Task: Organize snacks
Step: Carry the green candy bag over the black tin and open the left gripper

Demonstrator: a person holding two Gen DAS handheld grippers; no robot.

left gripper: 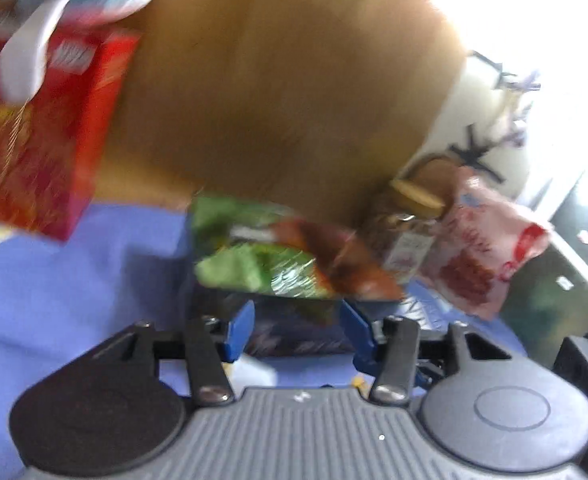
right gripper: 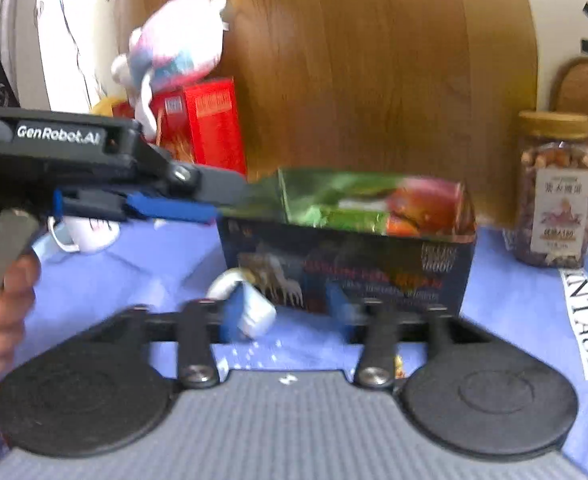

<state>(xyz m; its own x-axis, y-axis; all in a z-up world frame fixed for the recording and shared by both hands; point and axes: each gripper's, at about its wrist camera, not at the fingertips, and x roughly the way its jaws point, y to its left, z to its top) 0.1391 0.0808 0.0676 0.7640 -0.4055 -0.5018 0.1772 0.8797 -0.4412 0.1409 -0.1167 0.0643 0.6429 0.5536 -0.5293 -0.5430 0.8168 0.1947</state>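
The dark box (right gripper: 346, 268) is the largest snack item, lying on the blue cloth (right gripper: 133, 264) of the desk, straight ahead at 12 o'clock from the right tool (right gripper: 289, 312). It looks like printed cardboard, navy with red lettering and pale horses: probably stiff, fairly light, best taken across its short ends or top edges, where flat faces give the pads purchase. Resting on top of it is a green foil bag (right gripper: 374, 204) with red fruit printed on it, likely soft, crinkly, slippery and crushable, so it should be pinched at a sealed edge.

At 10 o'clock, farther back, stands a red box (right gripper: 209, 124) with a plush toy (right gripper: 173, 44) on it. At 2 o'clock stands 1 clear jar (right gripper: 556, 188) of nuts with a tan lid, likely the heaviest and hardest piece, safest gripped around its body.

The left tool (left gripper: 296, 332) is released, jaws apart near the dark box's end, with nothing visibly pinched. The right tool is likewise released, jaws parted before the box, a small white object (right gripper: 249, 308) just beside its left finger. Motion blur hides finer contact.
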